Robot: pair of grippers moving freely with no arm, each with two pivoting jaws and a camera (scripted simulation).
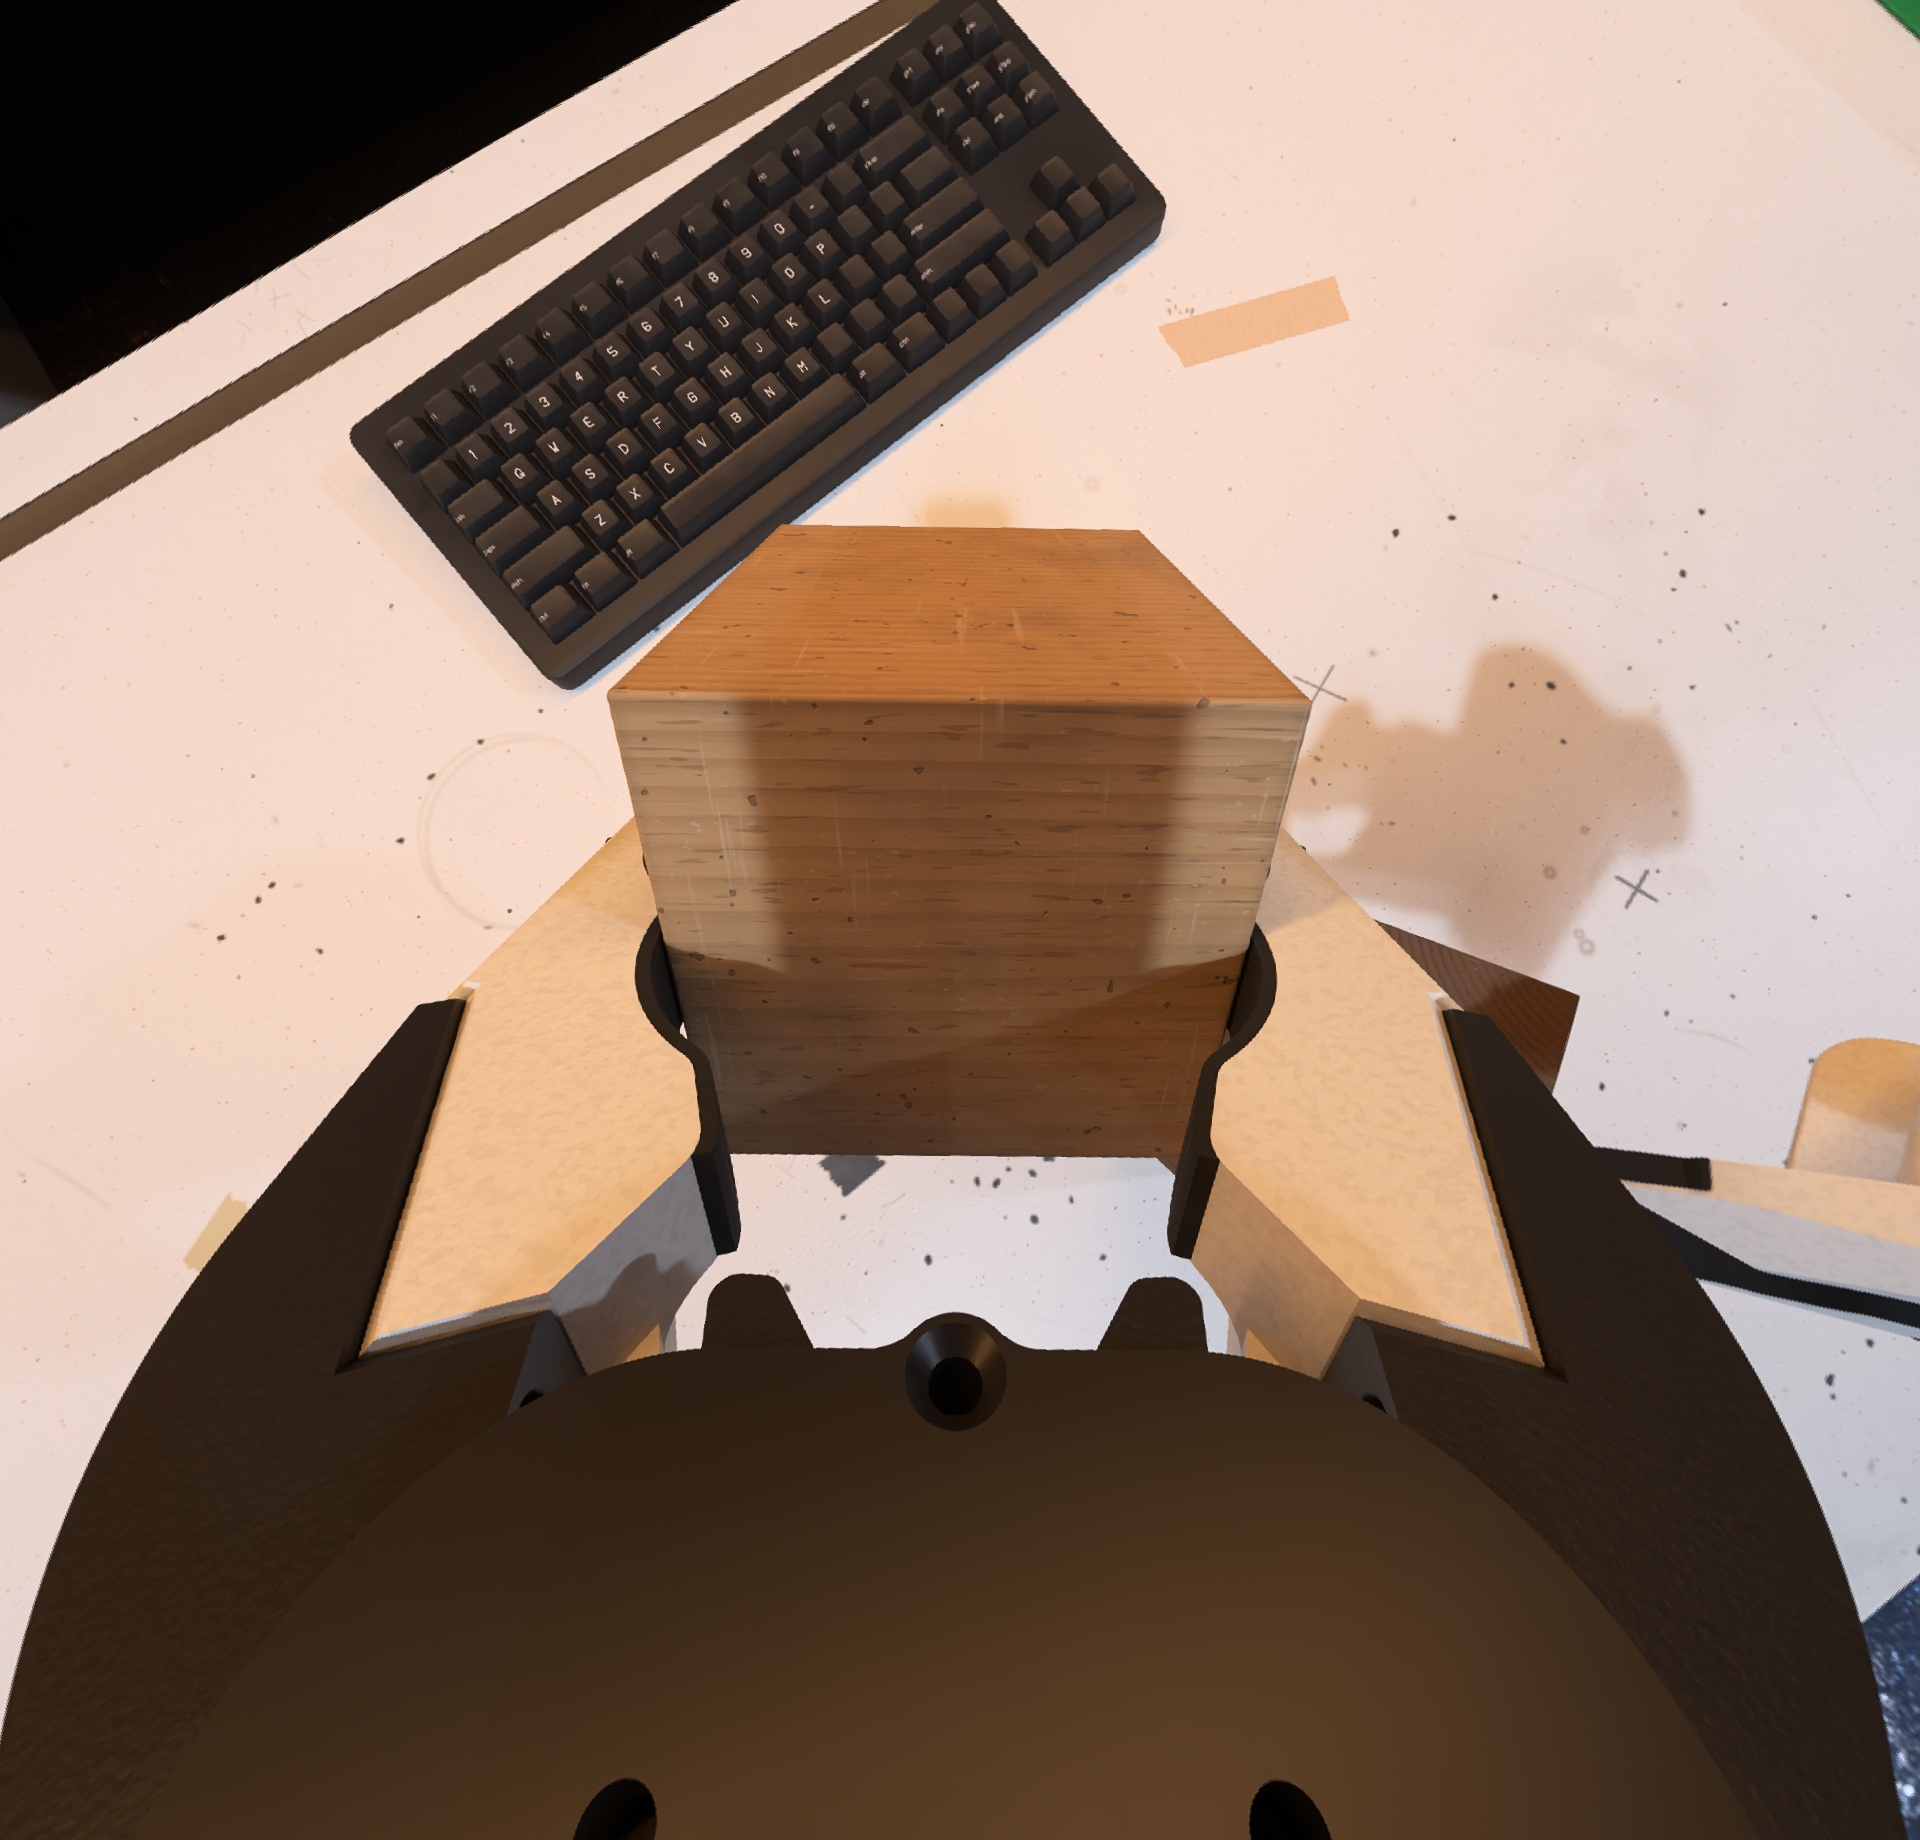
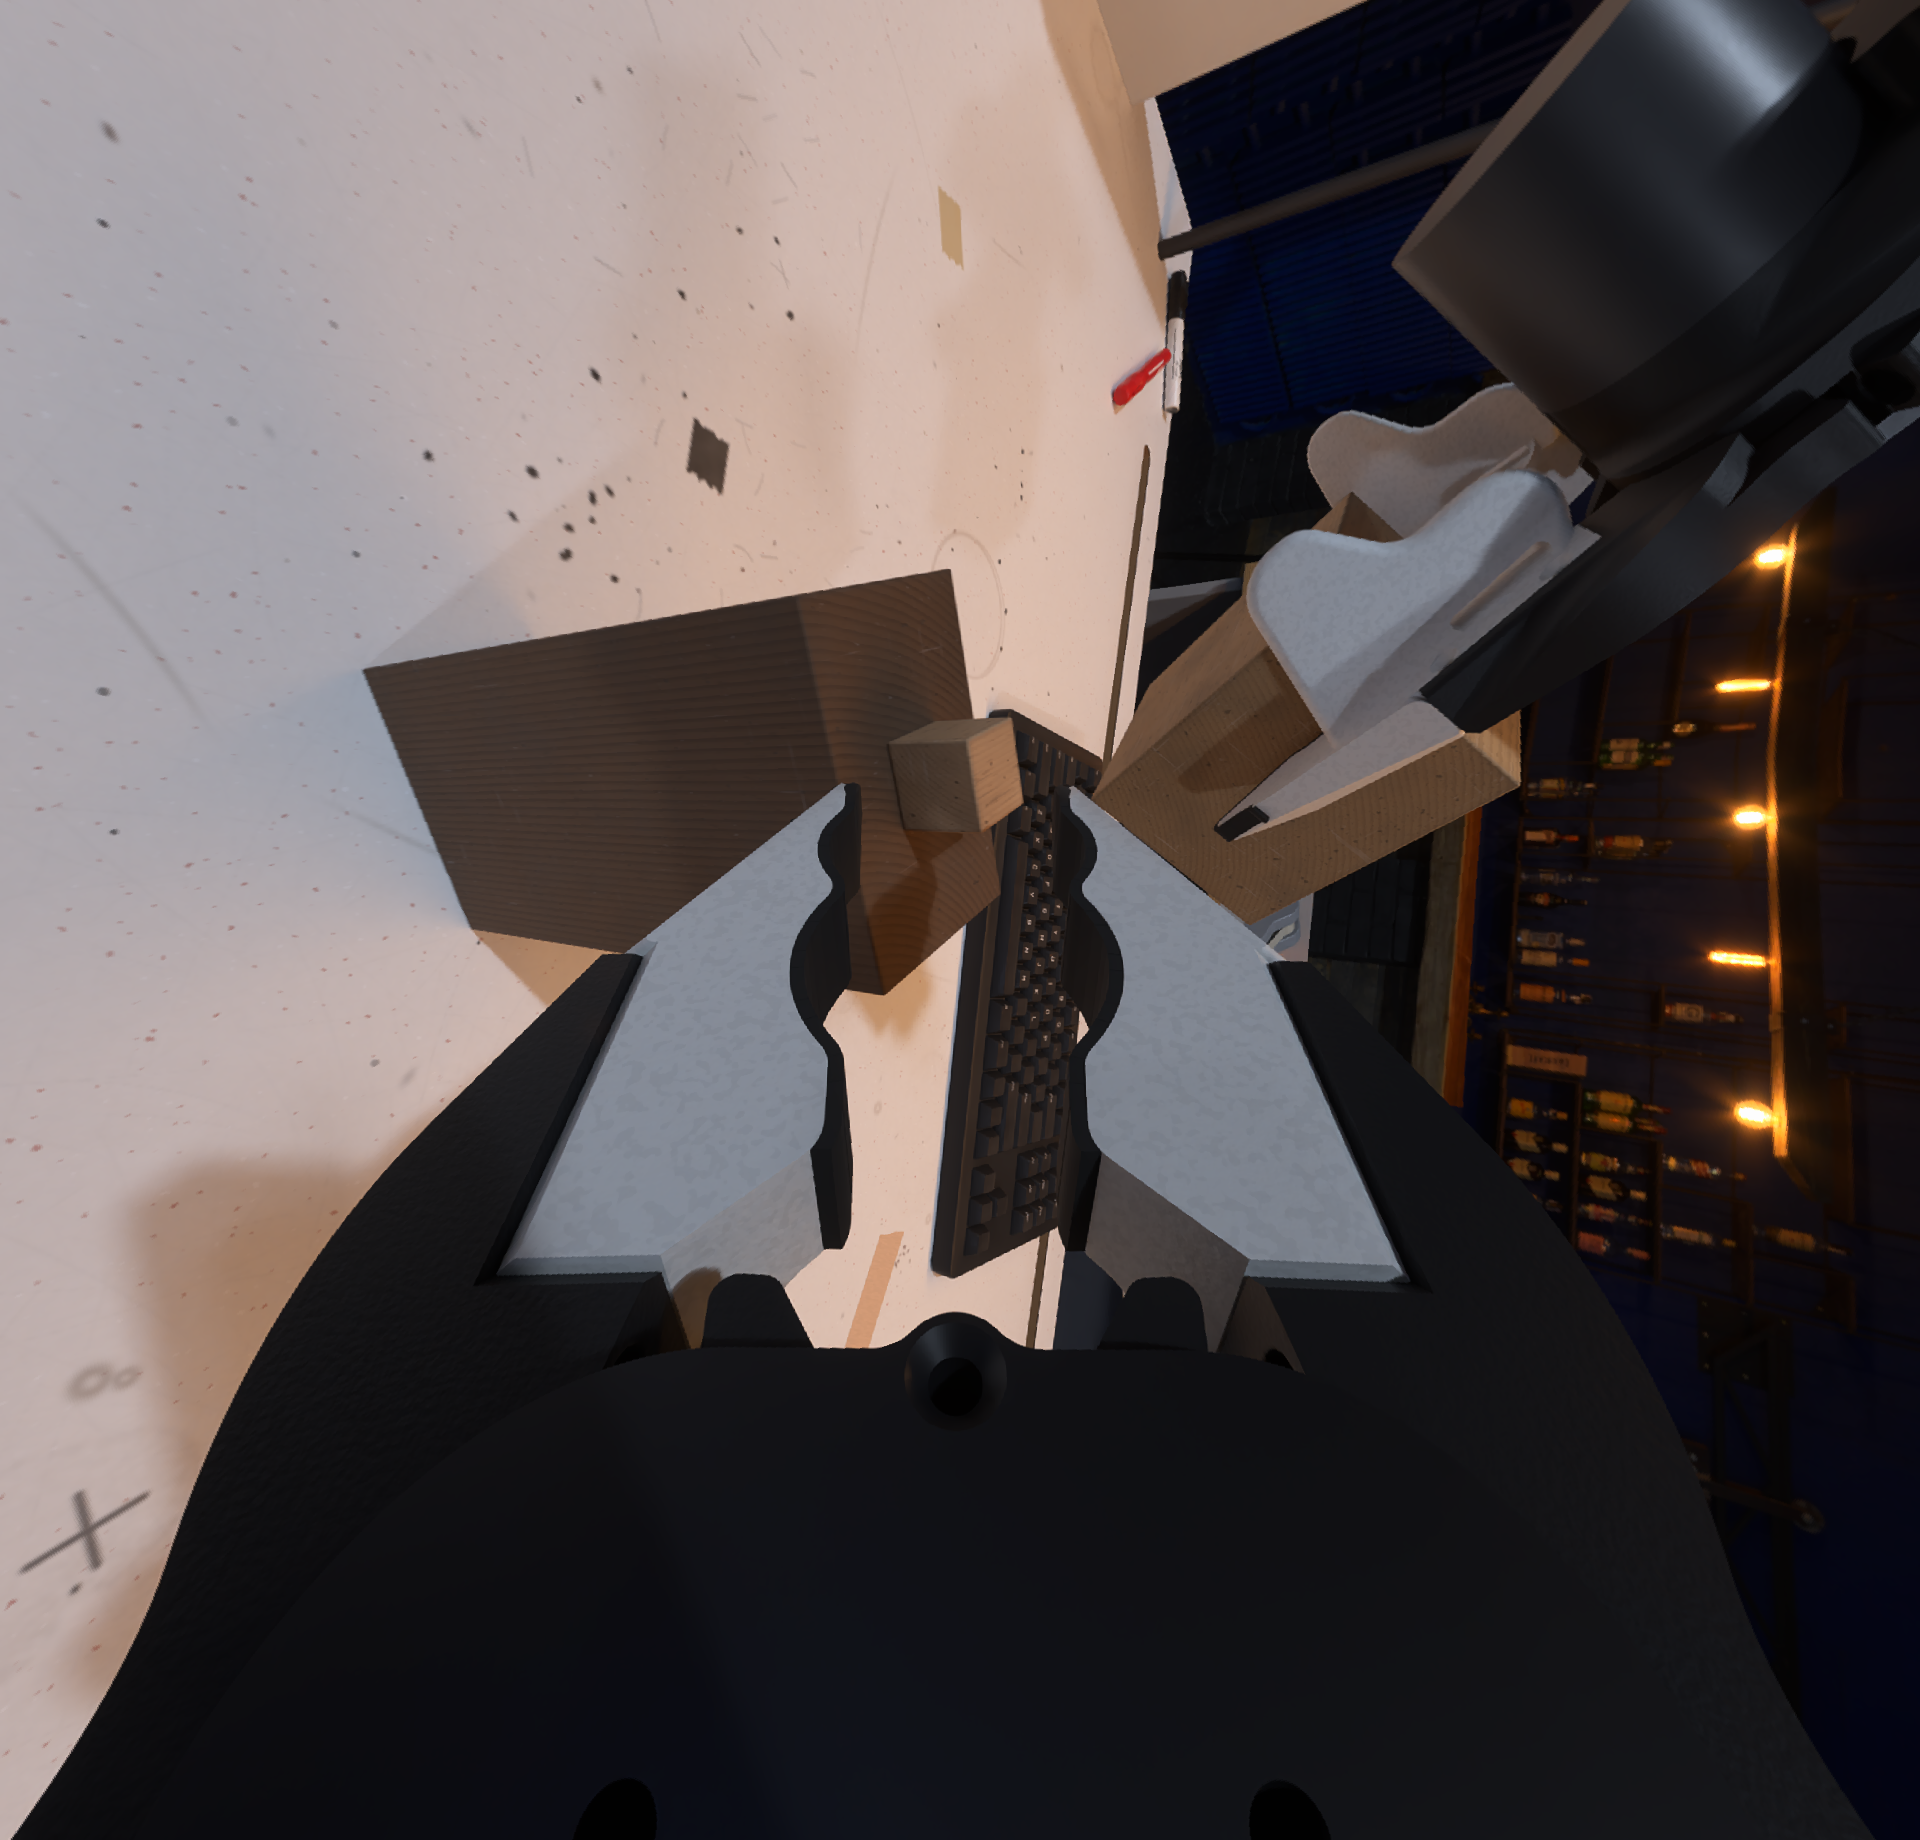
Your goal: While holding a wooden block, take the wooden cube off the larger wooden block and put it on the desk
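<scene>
Wood throughout: the left gripper (image 1: 956, 969) holds a wooden block (image 1: 956, 803) clamped between both fingers, lifted clear of the surface (image 1: 1558, 502), with a black keyboard (image 1: 758, 325) lying beyond it.

The right gripper (image 2: 961, 845) carries nothing; its jaws stand moderately apart, wider than the cube. The right wrist view is rolled, so the surface reads as a wall on the left.

The wooden cube (image 2: 956, 774) sits on the top face of the larger wooden block (image 2: 675, 762), close to one edge, just ahead of the right gripper's fingertips and not yet between them. The larger block rests on the surface.

Handling judgement:
- The cube looks small, rigid and light, with flat faces and crisp edges. It should not deform or break.
- Smooth wood may slip under a glancing pinch, so the pads should close squarely on two opposite side faces, near mid-height.
- Its place near the edge means a nudge could tip it off the block.
- The left gripper's grasp must hold meanwhile.

A red-and-black marker (image 2: 1153, 372) lies far off, near the surface's edge.
</scene>
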